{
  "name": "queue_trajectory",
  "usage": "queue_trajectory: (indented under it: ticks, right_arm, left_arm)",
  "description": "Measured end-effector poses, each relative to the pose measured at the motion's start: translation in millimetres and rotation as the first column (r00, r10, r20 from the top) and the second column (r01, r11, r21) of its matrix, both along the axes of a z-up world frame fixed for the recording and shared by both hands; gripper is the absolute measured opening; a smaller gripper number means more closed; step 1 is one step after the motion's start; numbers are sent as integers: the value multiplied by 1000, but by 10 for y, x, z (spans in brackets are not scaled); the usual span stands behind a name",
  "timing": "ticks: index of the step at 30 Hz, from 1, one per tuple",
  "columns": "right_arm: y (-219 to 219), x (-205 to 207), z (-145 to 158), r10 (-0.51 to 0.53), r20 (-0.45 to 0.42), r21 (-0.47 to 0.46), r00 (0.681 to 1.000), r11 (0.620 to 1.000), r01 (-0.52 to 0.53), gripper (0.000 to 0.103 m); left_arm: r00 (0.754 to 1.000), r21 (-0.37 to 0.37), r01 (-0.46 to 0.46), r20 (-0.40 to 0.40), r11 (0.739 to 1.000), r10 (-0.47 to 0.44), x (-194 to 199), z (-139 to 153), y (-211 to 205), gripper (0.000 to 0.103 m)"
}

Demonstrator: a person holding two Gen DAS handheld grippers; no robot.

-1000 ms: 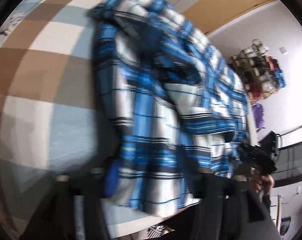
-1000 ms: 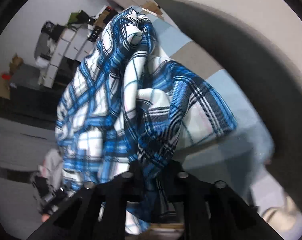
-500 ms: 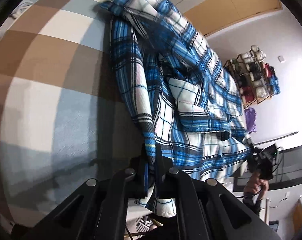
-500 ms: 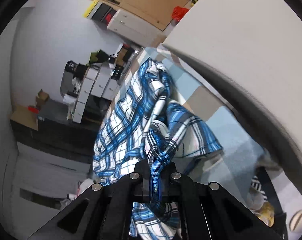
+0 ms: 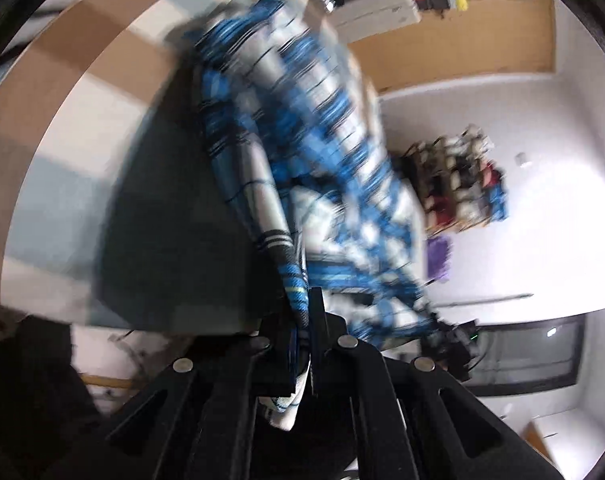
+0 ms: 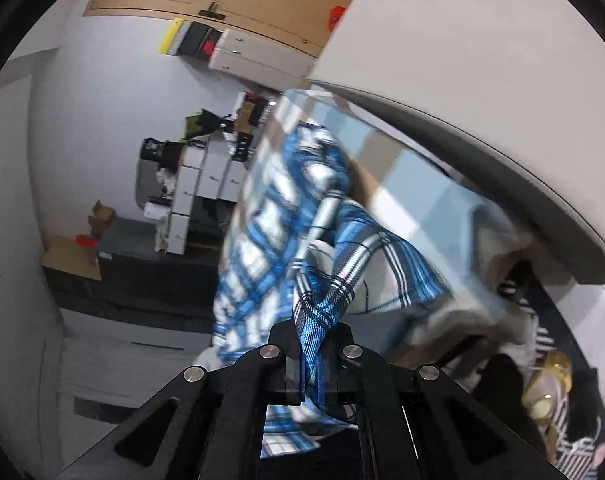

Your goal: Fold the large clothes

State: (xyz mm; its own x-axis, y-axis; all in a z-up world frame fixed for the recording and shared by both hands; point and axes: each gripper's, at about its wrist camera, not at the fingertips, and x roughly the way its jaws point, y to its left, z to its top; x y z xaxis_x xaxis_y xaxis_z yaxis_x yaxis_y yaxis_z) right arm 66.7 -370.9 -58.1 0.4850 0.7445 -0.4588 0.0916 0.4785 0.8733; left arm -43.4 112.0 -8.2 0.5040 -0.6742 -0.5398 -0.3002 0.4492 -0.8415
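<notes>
A blue, white and black plaid shirt point(image 5: 302, 152) stretches away from my left gripper point(image 5: 302, 312), which is shut on a bunched edge of it. The cloth is blurred and hangs partly lifted above the checked bed cover point(image 5: 82, 128). At the lower right of the left wrist view the other gripper point(image 5: 454, 340) shows small, holding the shirt's far end. In the right wrist view my right gripper point(image 6: 312, 332) is shut on another gathered edge of the plaid shirt point(image 6: 286, 240), which drapes down toward the bed.
The bed is covered in a tan, white and pale blue checked cover point(image 6: 422, 188) with a padded grey headboard point(image 6: 482, 92) beside it. White drawer units point(image 6: 206, 188), cardboard boxes point(image 6: 70, 256) and a cluttered rack point(image 5: 462, 188) stand by the walls. A wooden wardrobe point(image 5: 454, 36) is behind.
My left gripper has shut on the shirt's edge. Both grippers have risen and rolled, lifting the shirt off the bed; more of the room now shows.
</notes>
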Motion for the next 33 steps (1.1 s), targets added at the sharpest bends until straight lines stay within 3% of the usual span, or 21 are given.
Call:
queue_trajectory:
  ticks: [5, 9, 14, 19, 21, 22, 23, 25, 27, 29, 30, 31, 32, 33]
  right_arm:
    - [353, 654, 606, 27, 54, 31, 998, 999, -29, 4]
    - [617, 1228, 799, -2, 39, 0, 999, 1000, 2, 4]
    - [828, 1885, 511, -56, -92, -45, 994, 998, 52, 4]
    - [821, 2491, 101, -133, -210, -114, 969, 987, 110, 4]
    - [850, 2715, -74, -129, -260, -150, 957, 984, 92, 5]
    - [889, 2818, -168, -98, -295, -159, 950, 986, 53, 5]
    - [917, 2887, -229, -74, -319, -163, 945, 986, 23, 5]
    - [983, 3020, -315, -21, -349, -200, 937, 978, -53, 6]
    - [1018, 3069, -272, 21, -337, -240, 941, 965, -107, 6]
    - [1061, 3085, -169, 86, -314, -236, 945, 957, -165, 15]
    - [1082, 3083, -47, 127, -276, -230, 953, 954, -194, 43]
    - [1077, 3055, 62, 144, -234, -220, 961, 955, -197, 82]
    - [1067, 3030, 182, 150, -185, -213, 971, 959, -188, 93]
    - [1050, 2962, 351, 157, -120, -216, 980, 960, -180, 97]
  left_arm:
    - [996, -54, -71, 58, 996, 74, 740, 402, 326, 0]
    - [988, -30, -151, 1, 988, 151, 1531, 406, 514, 0]
    - [973, -31, -198, -124, 980, 193, 2035, 18, 792, 0]
    - [943, -37, -240, -248, 970, 223, 2447, -395, 1073, 0]
    - [927, -67, -247, -308, 967, 215, 2573, -615, 1163, 16]
    - [912, -114, -260, -354, 959, 206, 2625, -777, 1219, 43]
    - [906, -168, -276, -374, 946, 198, 2616, -849, 1254, 62]
    - [913, -187, -252, -373, 950, 169, 2610, -790, 1310, 65]
    - [937, -134, -204, -312, 970, 154, 2652, -575, 1358, 66]
    - [958, -91, -166, -252, 982, 139, 2659, -315, 1363, 76]
    - [968, -62, -137, -221, 989, 120, 2664, -181, 1352, 77]
    - [978, -14, -94, -190, 995, 90, 2633, -24, 1316, 77]
    - [983, 30, -64, -170, 997, 68, 2616, 86, 1260, 77]
    - [986, 72, -31, -162, 997, 43, 2565, 161, 1196, 77]
